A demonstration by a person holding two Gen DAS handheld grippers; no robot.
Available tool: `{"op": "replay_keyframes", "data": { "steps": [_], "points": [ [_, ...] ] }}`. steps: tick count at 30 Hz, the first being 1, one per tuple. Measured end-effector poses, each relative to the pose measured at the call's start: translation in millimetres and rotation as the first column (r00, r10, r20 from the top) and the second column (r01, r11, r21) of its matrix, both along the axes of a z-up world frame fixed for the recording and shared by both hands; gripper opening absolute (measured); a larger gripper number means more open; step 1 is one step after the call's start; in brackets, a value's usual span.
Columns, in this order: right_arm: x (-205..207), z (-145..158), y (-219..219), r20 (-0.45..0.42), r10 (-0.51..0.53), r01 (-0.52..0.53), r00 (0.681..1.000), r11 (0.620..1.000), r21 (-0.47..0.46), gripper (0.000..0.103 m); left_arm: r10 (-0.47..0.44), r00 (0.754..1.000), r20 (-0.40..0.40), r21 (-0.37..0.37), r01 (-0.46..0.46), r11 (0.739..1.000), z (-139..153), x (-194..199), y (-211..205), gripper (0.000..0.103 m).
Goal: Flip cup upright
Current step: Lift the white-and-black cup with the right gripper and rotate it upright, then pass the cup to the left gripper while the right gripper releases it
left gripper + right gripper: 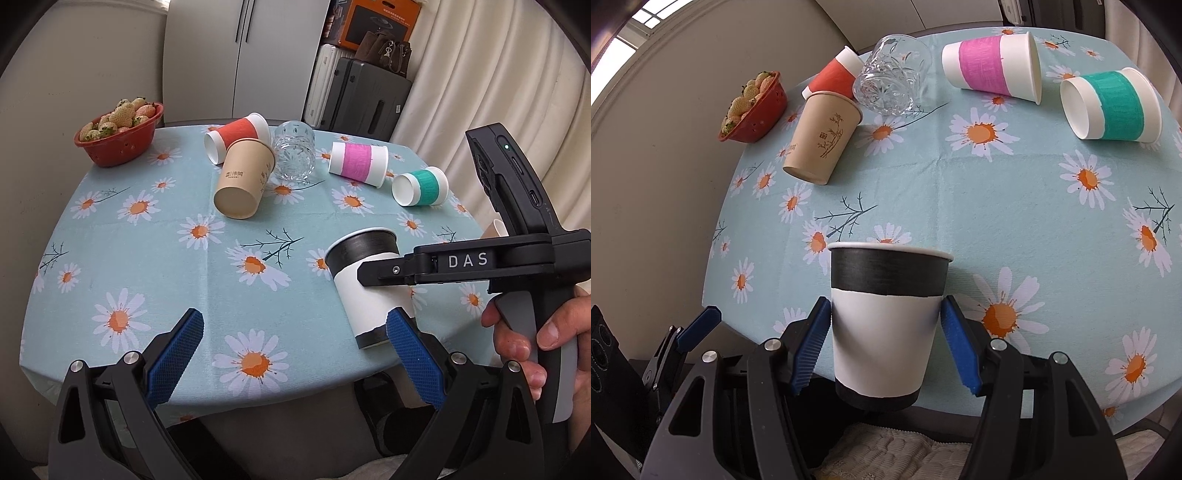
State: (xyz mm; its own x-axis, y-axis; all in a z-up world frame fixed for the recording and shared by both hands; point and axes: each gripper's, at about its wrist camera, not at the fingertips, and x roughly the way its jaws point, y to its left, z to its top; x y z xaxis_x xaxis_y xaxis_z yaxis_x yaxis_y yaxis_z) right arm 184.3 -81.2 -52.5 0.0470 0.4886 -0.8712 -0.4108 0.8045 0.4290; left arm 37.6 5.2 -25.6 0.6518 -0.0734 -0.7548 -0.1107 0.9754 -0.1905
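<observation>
Left wrist view is showing you "DAS" lettering on the right hand-held gripper (373,275), and printed characters, too small to read, on the tan cup (242,177). Your right hand-held gripper (884,343) is gripping the black-banded cup (886,317) by its white middle, rim up, its base hanging just past the near tabletop (960,192) edge. Your left hand-held gripper (295,354) is sitting wide open and empty beside that cup. Beyond the cup, open cloth is stretching away; farther back the tan cup, red cup (836,75), glass (892,79), pink cup (993,68) and teal cup (1112,105) are lying tipped, with a strawberry bowl (764,114) beside the tan cup.
</observation>
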Motion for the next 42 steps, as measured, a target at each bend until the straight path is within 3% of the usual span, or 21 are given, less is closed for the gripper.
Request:
{"op": "replay_keyframes", "data": {
  "steps": [8,16,22,25,32,38,42],
  "points": [
    [5,19,-16,-0.001,-0.032,0.032,0.999,0.997,0.068,0.066,-0.053,0.996,-0.066,-0.084,0.047,0.995,-4,13,-4,0.097],
    [3,56,-73,0.058,-0.126,0.116,0.990,0.981,0.154,0.066,-0.085,0.979,-0.187,-0.213,0.044,0.976,-10,55,-14,0.096],
    [-9,76,-111,0.069,-0.153,0.134,0.986,0.966,0.222,0.066,-0.121,0.960,-0.251,-0.196,0.072,0.978,-8,87,-36,0.092],
    [-15,78,-127,0.051,-0.166,0.147,0.985,0.955,0.259,0.066,-0.123,0.948,-0.292,-0.148,0.083,0.986,-11,102,-47,0.087],
    [-34,80,-143,0.048,-0.137,0.116,0.989,0.943,0.312,0.066,-0.089,0.917,-0.388,-0.082,0.062,0.995,-31,119,-55,0.066],
    [-38,79,-144,0.040,-0.131,0.109,0.991,0.932,0.346,0.066,-0.051,0.927,-0.372,-0.084,0.021,0.996,-25,116,-49,0.065],
    [-40,78,-144,0.044,-0.133,0.109,0.990,0.930,0.351,0.066,-0.040,0.947,-0.318,-0.081,0.015,0.997,-7,108,-48,0.064]
  ]
}}
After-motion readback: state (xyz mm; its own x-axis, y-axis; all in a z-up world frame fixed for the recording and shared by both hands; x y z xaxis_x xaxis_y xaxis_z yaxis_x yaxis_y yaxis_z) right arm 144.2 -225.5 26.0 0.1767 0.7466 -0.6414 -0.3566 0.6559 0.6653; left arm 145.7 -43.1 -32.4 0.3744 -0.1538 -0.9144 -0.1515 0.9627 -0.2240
